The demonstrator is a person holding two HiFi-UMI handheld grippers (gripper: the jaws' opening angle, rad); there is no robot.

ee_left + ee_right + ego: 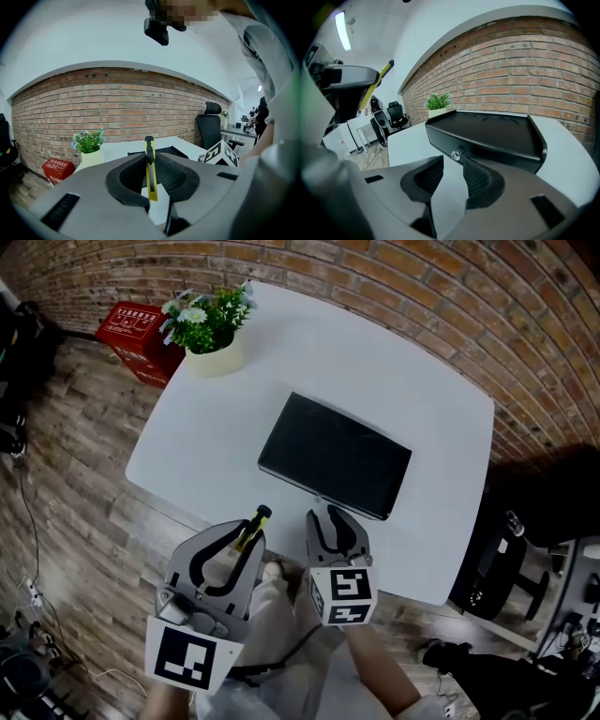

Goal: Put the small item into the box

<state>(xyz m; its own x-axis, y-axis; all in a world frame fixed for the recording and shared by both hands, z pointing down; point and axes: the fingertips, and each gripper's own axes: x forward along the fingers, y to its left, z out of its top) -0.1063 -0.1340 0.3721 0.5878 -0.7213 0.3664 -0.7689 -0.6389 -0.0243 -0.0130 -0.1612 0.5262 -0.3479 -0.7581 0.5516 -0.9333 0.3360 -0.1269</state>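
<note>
A yellow utility knife (253, 524) stands clamped between the jaws of my left gripper (244, 538), which hovers off the near edge of the white table (441, 418). In the left gripper view the knife (150, 169) runs upright between the pads. A flat black box (335, 454) lies closed in the middle of the table. My right gripper (333, 519) is open at the box's near side. The box's small clear knob (455, 155) sits just at its fingertips, with the box (487, 133) filling the view behind.
A potted plant (208, 324) stands at the table's far left corner. A red crate (141, 338) sits on the wooden floor beyond it. A black office chair (506, 563) is on the right, and a brick wall (487, 306) runs behind the table.
</note>
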